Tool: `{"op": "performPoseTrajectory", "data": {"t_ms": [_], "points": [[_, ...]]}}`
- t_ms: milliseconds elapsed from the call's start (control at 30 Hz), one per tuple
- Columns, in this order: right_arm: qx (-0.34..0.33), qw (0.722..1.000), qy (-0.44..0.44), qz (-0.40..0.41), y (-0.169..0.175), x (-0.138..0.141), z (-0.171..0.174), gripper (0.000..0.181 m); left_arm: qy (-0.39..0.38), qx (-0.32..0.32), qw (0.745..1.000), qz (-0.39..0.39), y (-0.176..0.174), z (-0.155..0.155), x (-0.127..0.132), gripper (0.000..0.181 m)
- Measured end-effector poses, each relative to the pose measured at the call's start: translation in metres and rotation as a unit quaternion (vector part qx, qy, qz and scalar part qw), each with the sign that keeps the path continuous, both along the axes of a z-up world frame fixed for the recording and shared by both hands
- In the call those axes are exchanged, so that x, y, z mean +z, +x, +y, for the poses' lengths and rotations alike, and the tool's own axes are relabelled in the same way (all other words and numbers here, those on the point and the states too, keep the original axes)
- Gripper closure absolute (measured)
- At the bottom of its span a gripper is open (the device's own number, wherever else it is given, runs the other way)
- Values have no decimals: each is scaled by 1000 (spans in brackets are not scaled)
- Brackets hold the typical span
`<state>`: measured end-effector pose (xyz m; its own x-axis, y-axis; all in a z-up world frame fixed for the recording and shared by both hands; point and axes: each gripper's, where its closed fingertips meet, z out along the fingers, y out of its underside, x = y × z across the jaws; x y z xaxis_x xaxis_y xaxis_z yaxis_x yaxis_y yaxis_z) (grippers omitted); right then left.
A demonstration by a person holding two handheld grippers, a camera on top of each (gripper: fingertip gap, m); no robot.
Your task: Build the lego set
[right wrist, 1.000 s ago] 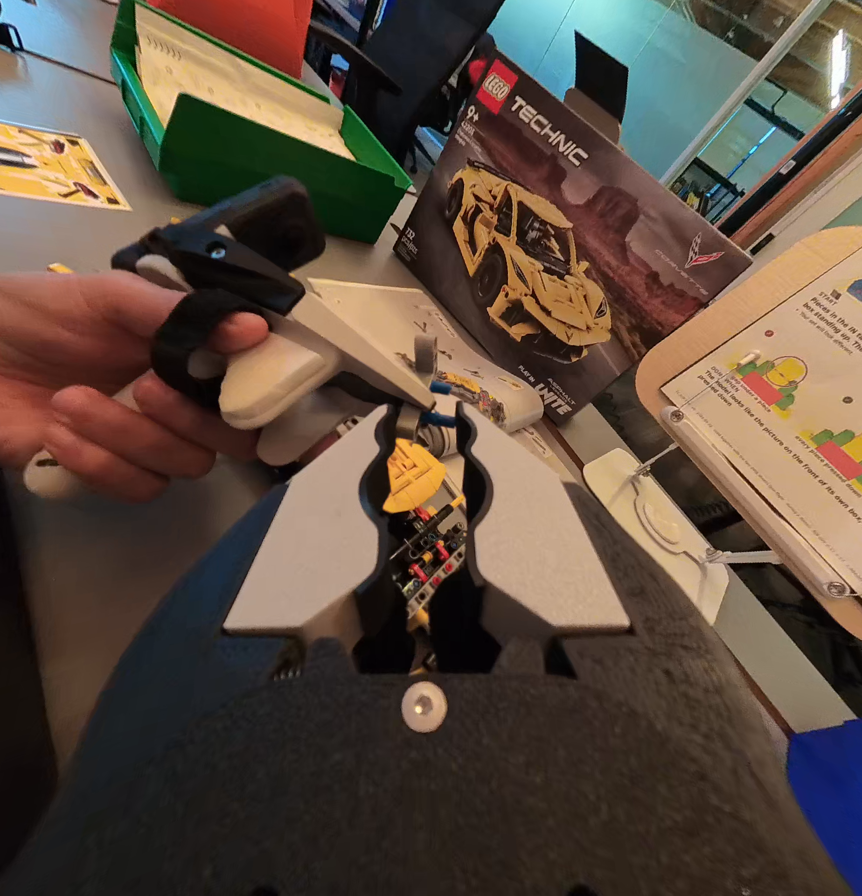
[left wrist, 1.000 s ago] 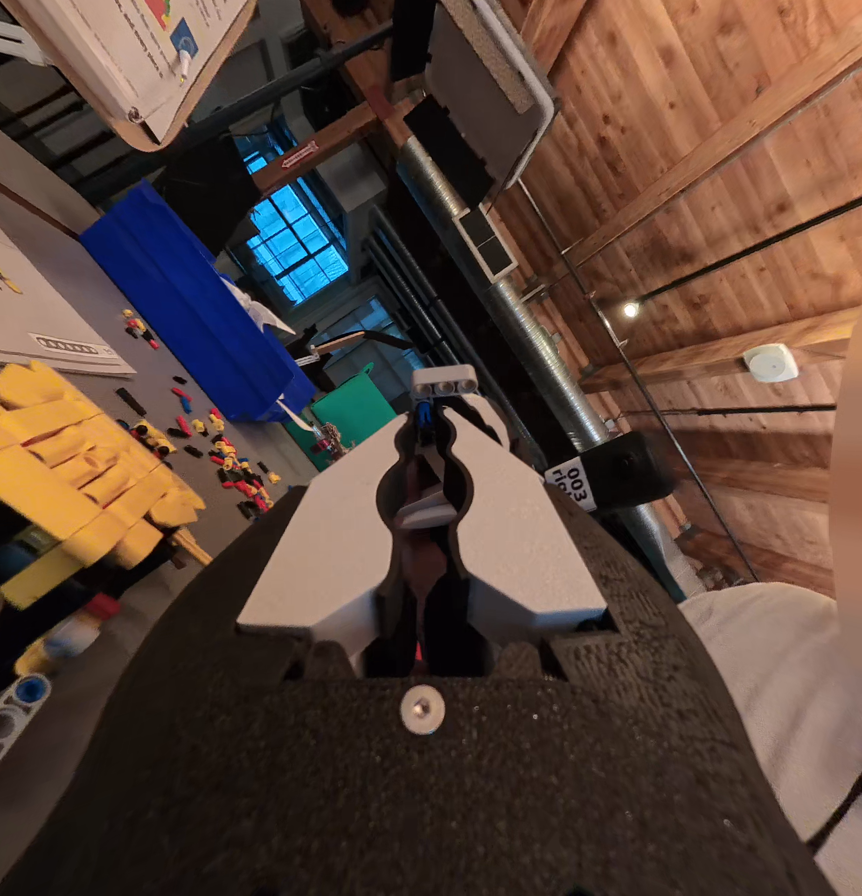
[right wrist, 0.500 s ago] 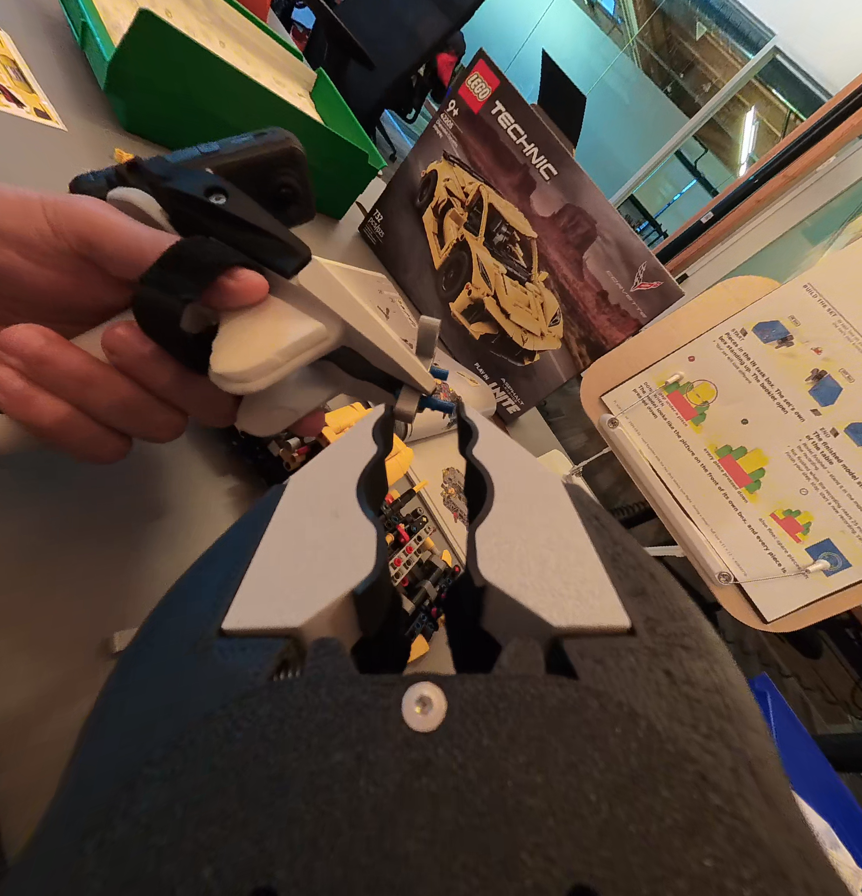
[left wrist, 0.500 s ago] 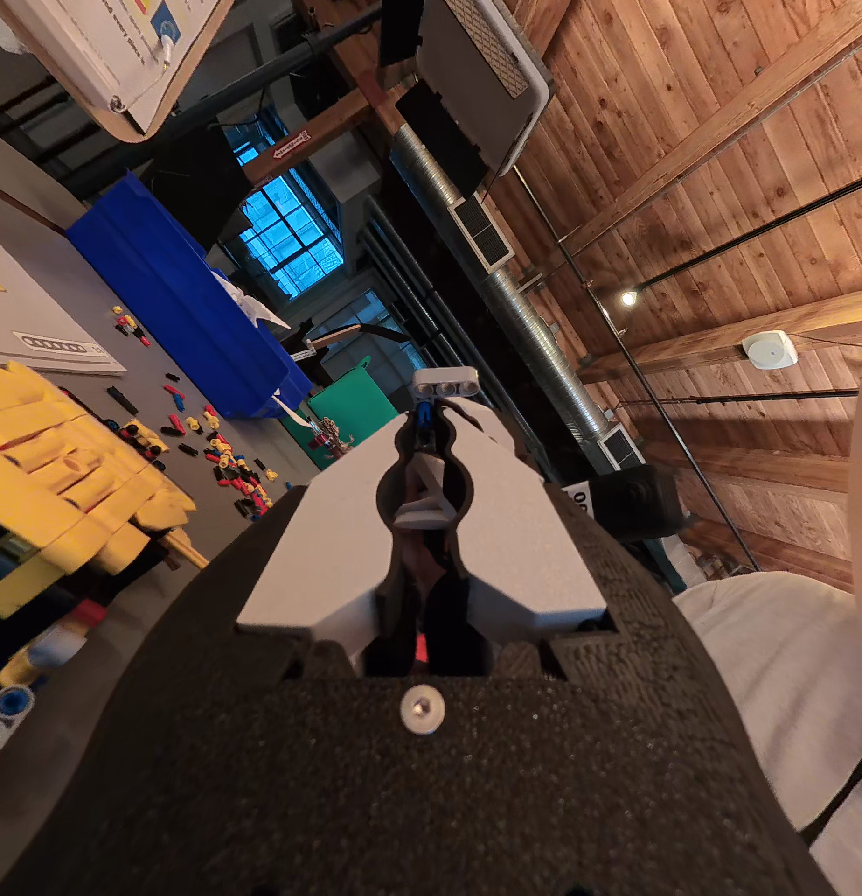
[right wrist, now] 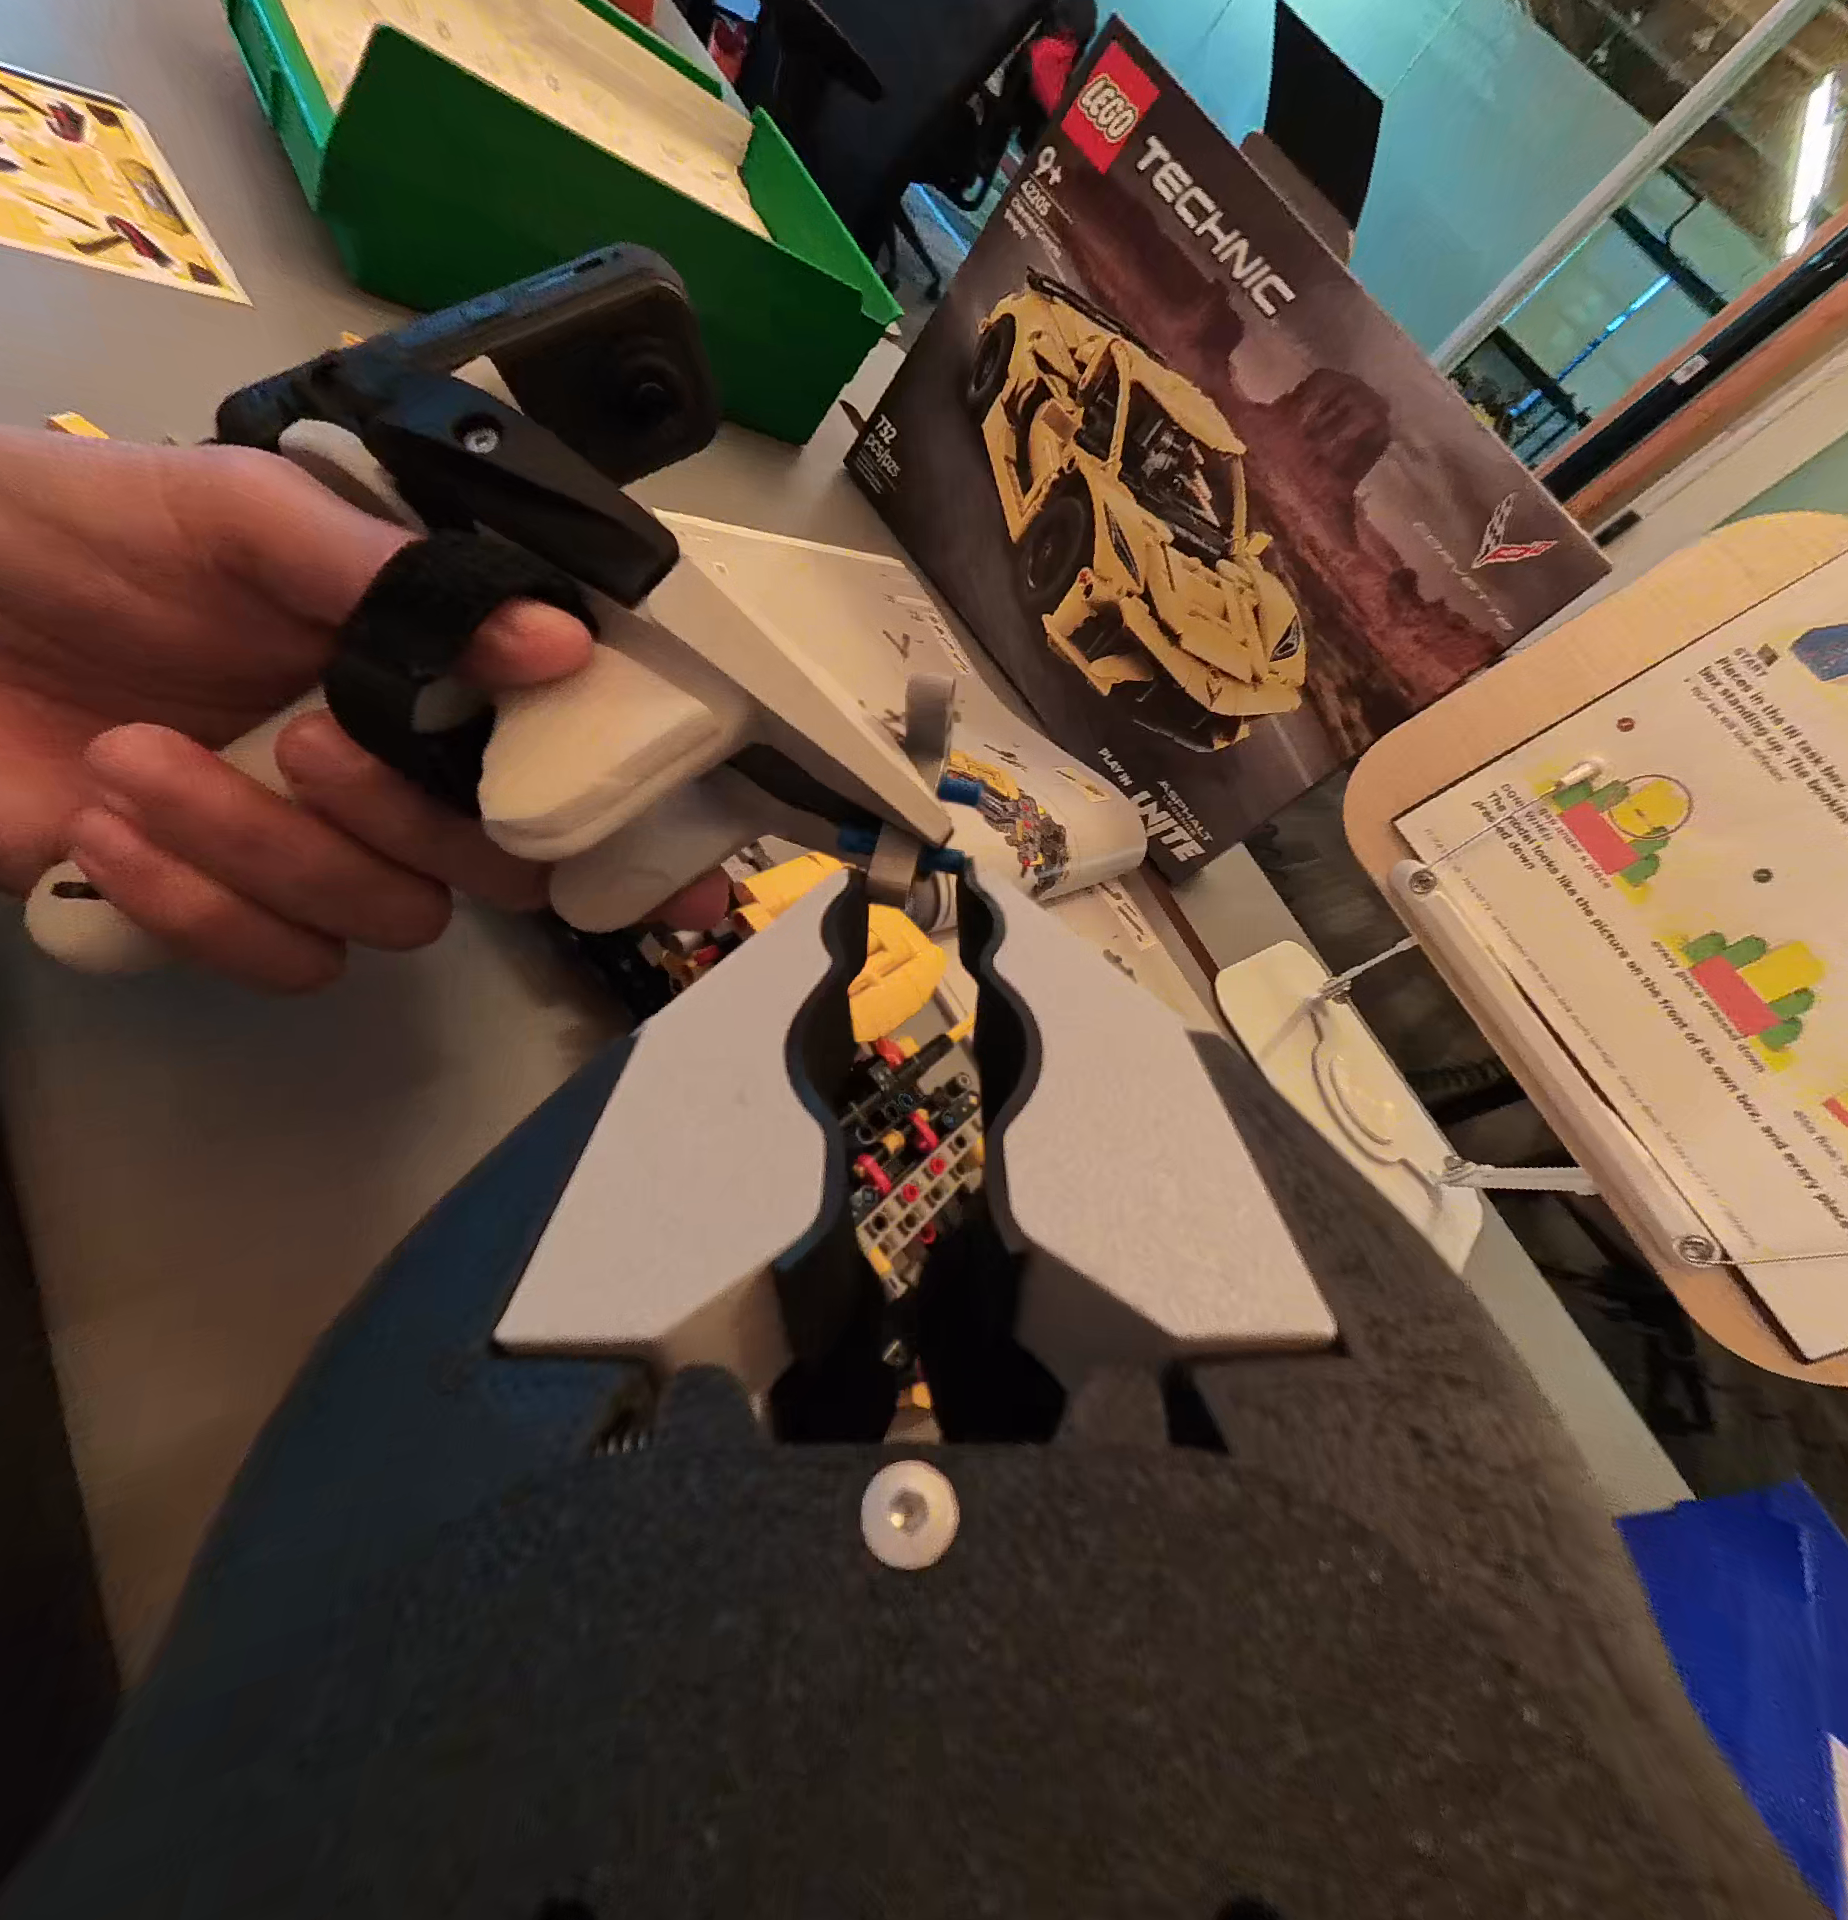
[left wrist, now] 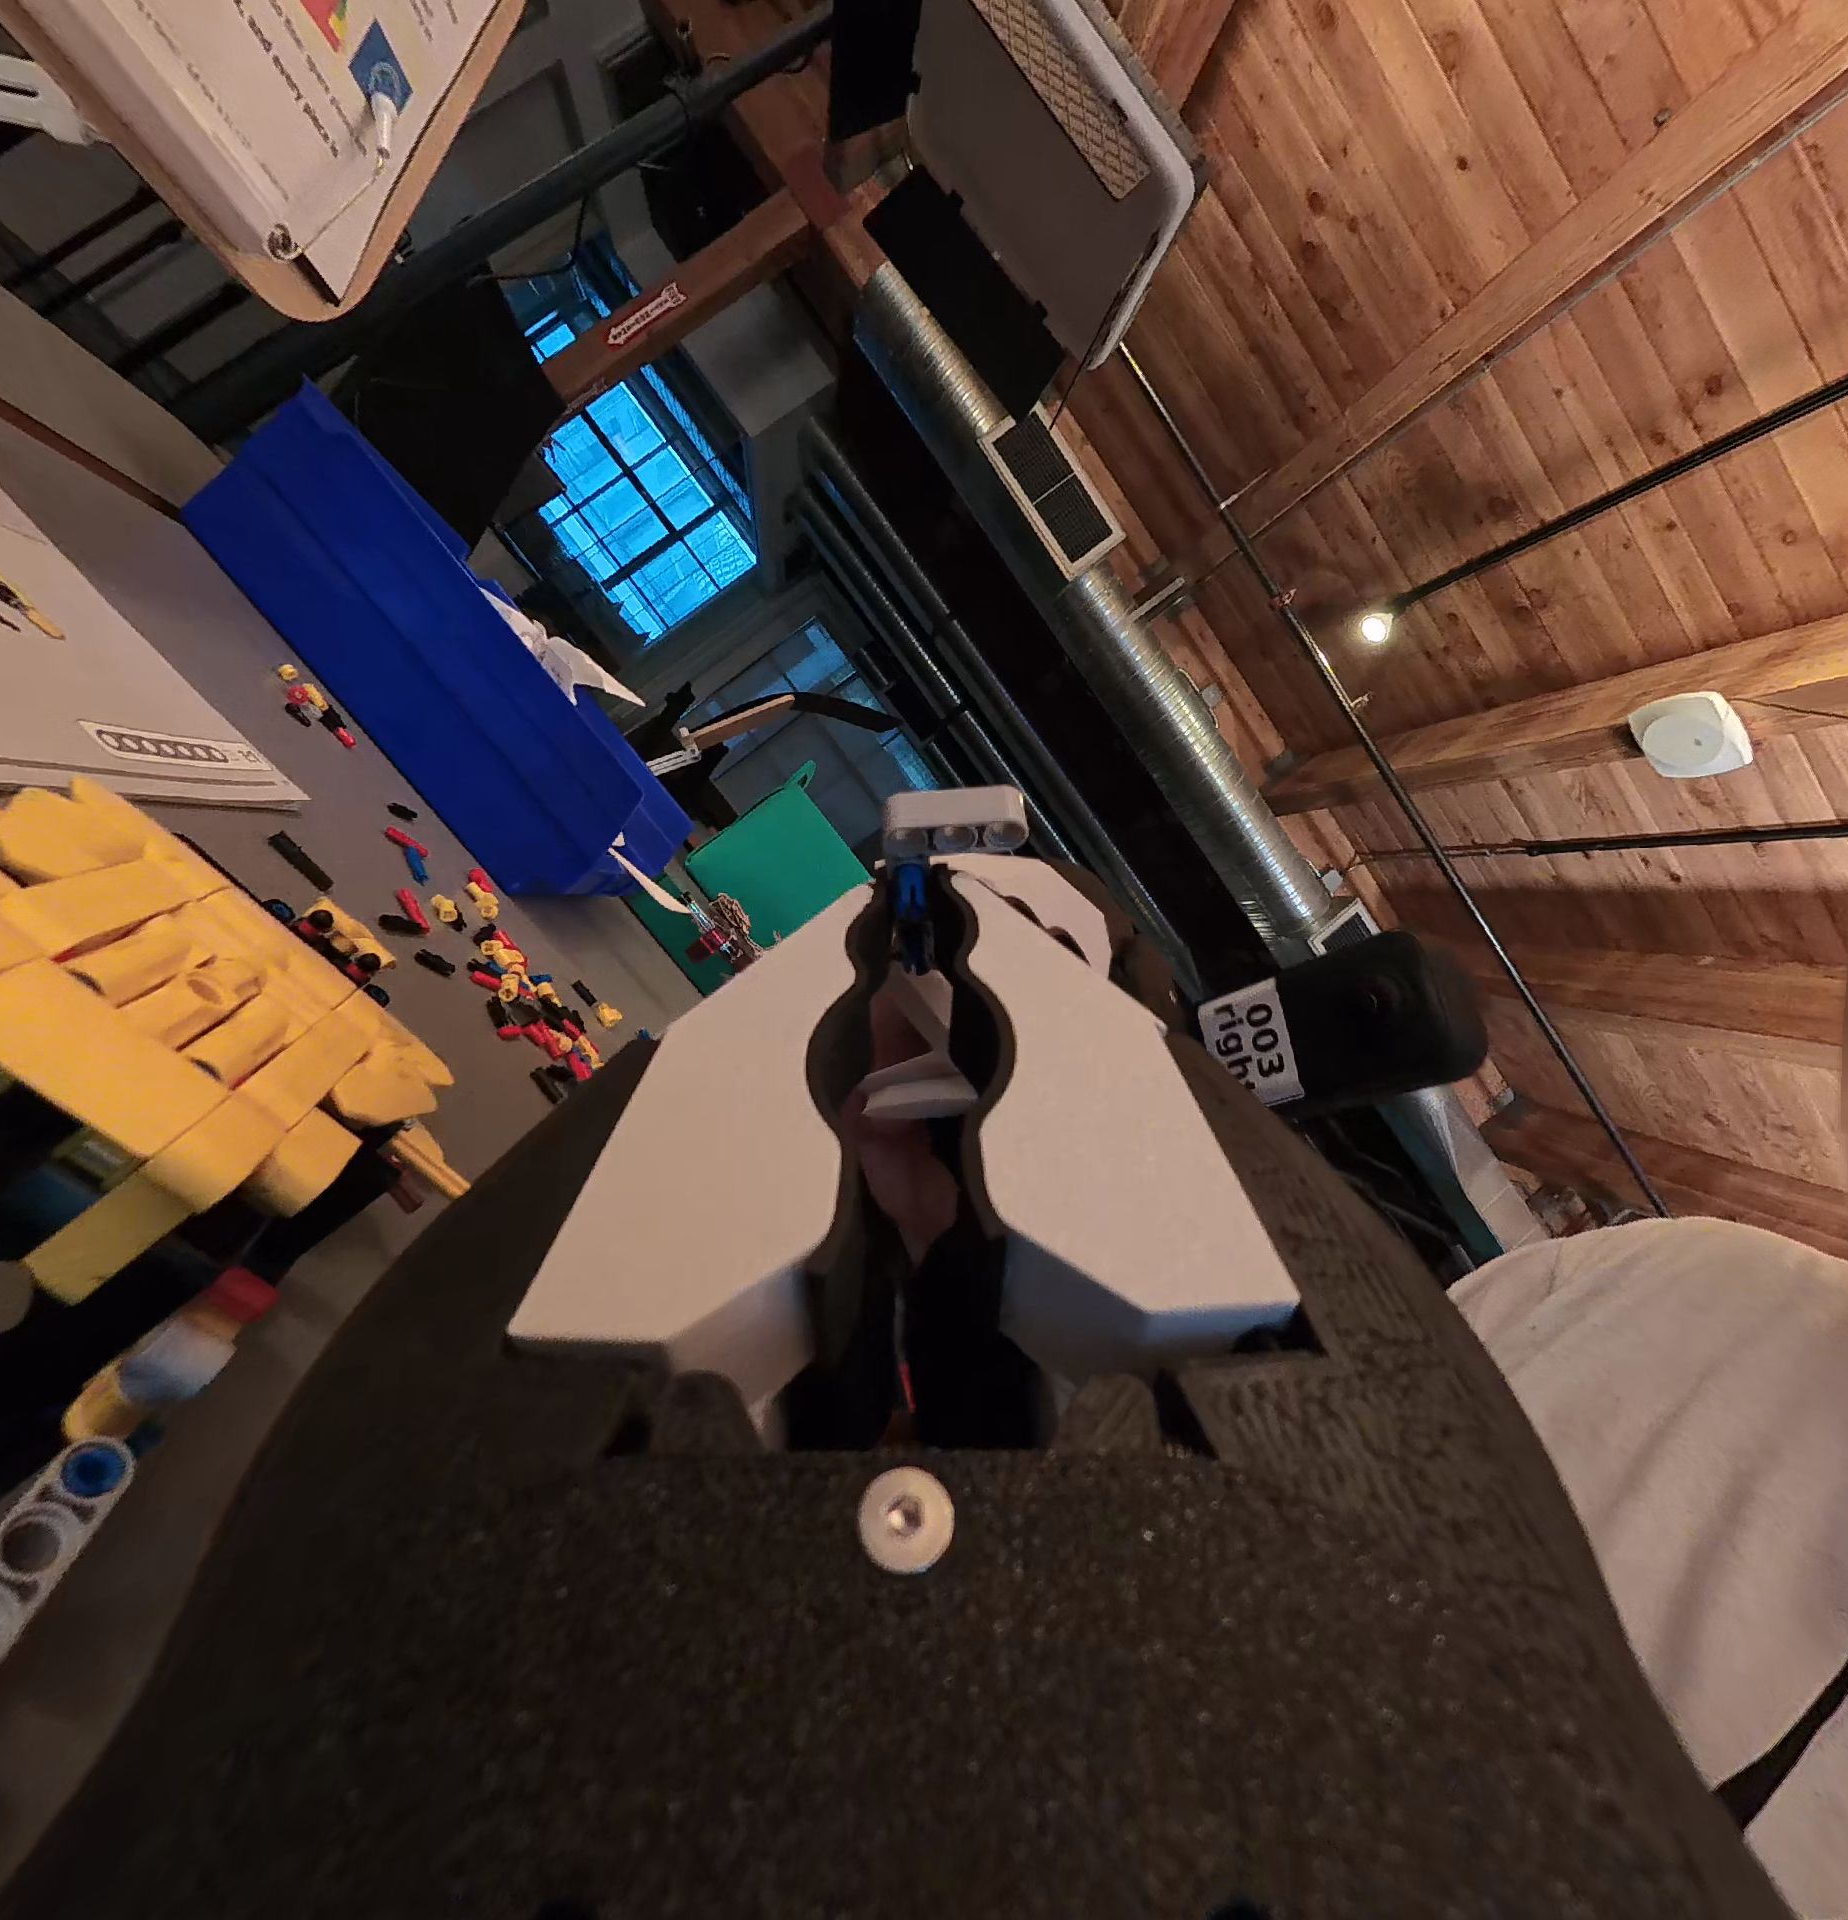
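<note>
Ceilingward, grey beam protrudes beyond closed jaws.

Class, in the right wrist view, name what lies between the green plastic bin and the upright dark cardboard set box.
Nothing: only a strip of bare grey table separates green plastic bin and dark cardboard set box.

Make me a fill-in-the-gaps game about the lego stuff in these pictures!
1. The left gripper pinches a small pin coloured ____.
2. The pin is stuck into a grey beam with ____ holes.
3. The car on the box is coloured ____.
4. The big bin beside the loose pieces is ____.

Missing words: blue; three; yellow; blue
</note>
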<state>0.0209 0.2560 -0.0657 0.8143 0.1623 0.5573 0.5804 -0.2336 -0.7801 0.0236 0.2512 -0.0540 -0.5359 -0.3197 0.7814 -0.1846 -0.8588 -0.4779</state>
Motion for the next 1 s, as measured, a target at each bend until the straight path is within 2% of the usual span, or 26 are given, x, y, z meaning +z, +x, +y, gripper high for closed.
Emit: {"op": "performPoseTrajectory", "data": {"t_ms": [200,367,433,533,667,767,833,933,1000], "points": [[29,999,-8,-15,0,0,-8,165,16,-34,999,6,0,-8,0,174],[79,995,-17,-58,-2,-2,-20,164,116,-57,991,11,-5,-24,-5,173],[96,994,-33,-41,-6,-5,-23,163,142,-77,987,14,-9,-28,-7,173],[137,989,-47,16,-14,-4,-26,161,138,-114,984,9,-17,-32,-6,173],[158,986,-60,3,-15,-11,-22,160,173,-121,977,23,-19,-30,-13,173],[134,990,-29,39,-1,-7,-14,162,182,-78,980,24,-15,-13,-11,173],[76,989,7,130,23,-3,-3,162,216,-15,976,25,-12,6,-9,174],[-36,952,20,303,64,-24,9,151,321,117,940,21,-9,33,-4,174],[-85,940,40,328,85,-31,7,152,381,180,906,28,-8,44,-5,173]]}}
